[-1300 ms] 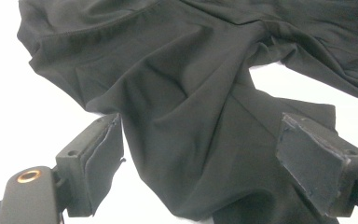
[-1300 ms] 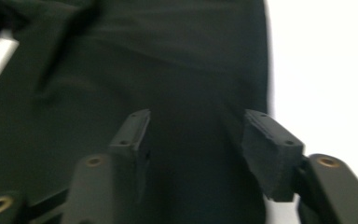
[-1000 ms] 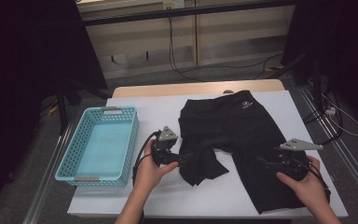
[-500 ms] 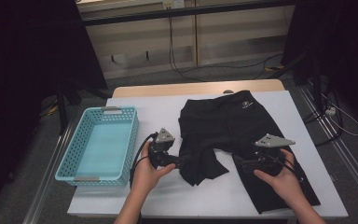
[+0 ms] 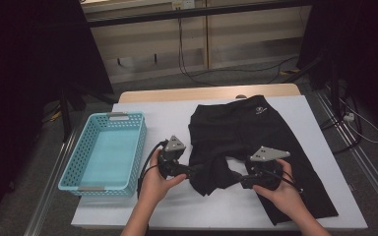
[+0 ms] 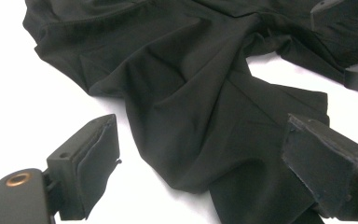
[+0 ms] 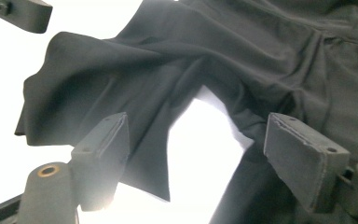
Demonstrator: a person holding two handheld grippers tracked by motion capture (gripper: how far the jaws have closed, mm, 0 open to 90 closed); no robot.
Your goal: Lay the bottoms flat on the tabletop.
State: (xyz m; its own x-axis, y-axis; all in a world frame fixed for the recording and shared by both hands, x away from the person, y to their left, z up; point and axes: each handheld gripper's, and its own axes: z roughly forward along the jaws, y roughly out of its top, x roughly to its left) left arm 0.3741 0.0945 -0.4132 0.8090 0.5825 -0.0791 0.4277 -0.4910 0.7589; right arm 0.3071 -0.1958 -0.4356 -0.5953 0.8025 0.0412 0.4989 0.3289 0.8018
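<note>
I find the black shorts [image 5: 256,142] lying flat on the white surface [image 5: 167,118], one leg bunched. My left tool [image 6: 200,154] stands wide over that crumpled leg; my right tool [image 7: 196,154], also wide and lately narrowing slightly, faces the crotch gap, presumably to straighten it.

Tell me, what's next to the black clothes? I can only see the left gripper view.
Observer: An empty blue basket sits left of the black shorts on the table.
Operator: Is the other gripper grabbing them?
Observer: No. The right gripper is open near the crotch. Its jaws have just been closing a little, with cloth between them, unpinched.
Operator: Any picture on the shorts?
Observer: A small white logo near the waistband.
</note>
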